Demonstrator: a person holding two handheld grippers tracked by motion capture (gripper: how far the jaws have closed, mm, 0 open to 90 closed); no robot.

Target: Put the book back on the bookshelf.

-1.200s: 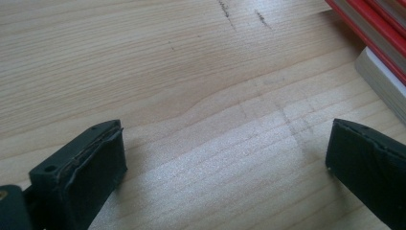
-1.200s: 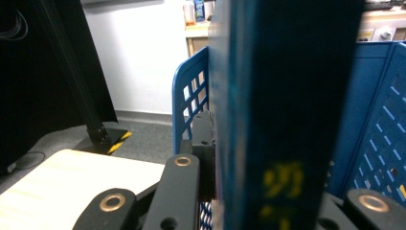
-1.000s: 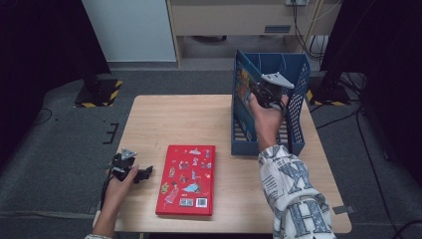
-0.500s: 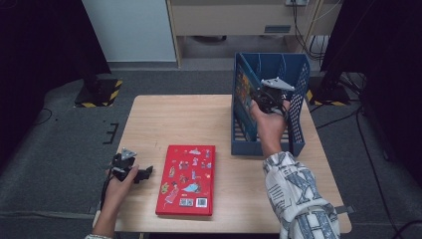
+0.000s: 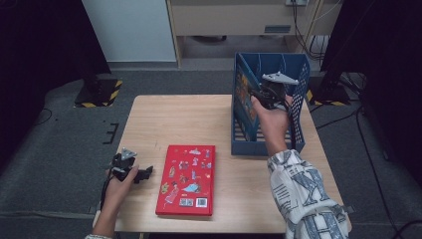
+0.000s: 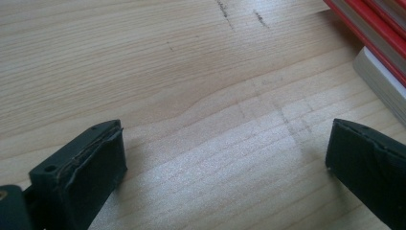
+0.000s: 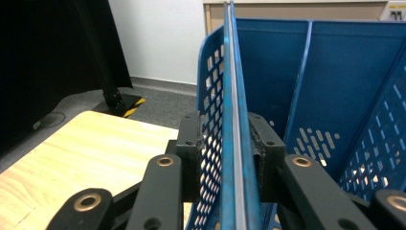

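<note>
My right gripper point(image 5: 271, 92) is clamped on a thin blue book point(image 7: 233, 120) standing against the left wall of the blue rack point(image 5: 297, 69). My left gripper point(image 6: 225, 167) sits wide apart on the table point(image 5: 174, 119), beside the red book point(image 5: 187, 179).

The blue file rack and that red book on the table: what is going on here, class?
A person works at a wooden table with a gripper in each hand. The right gripper is up at the blue file rack, its jaws shut on a thin upright book that stands against the rack's perforated left wall. The left gripper rests open on the table beside a red book lying flat, touching nothing.
</note>
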